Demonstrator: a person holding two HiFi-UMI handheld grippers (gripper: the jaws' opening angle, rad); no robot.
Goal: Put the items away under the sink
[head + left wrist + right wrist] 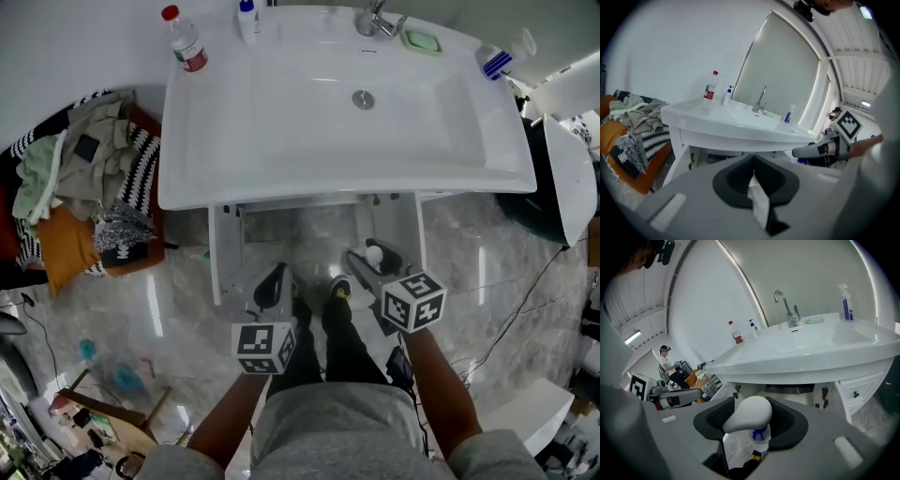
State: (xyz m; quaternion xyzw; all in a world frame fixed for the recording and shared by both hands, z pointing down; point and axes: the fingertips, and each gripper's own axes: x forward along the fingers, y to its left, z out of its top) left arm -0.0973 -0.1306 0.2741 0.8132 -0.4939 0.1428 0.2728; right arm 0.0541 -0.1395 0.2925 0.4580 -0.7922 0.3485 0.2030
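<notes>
My right gripper [371, 256] is shut on a white bottle [749, 417] with a rounded white cap and a blue mark, held low in front of the open cabinet [319, 230] under the white sink [281, 141]. The left gripper [277, 276] hangs beside it with its jaws pressed together and nothing between them; only floor shows behind the pads [736, 176]. On the sink rim stand a red-capped water bottle [185, 39], a pump bottle [247, 21], a green soap dish [422, 40] and a blue spray bottle [494, 62].
The cabinet doors [225, 258] stand open on both sides. A pile of laundry [84, 173] lies on an orange seat to the left. A black bin [530, 192] and a white fixture [572, 178] stand to the right. Cables cross the marble floor [487, 300].
</notes>
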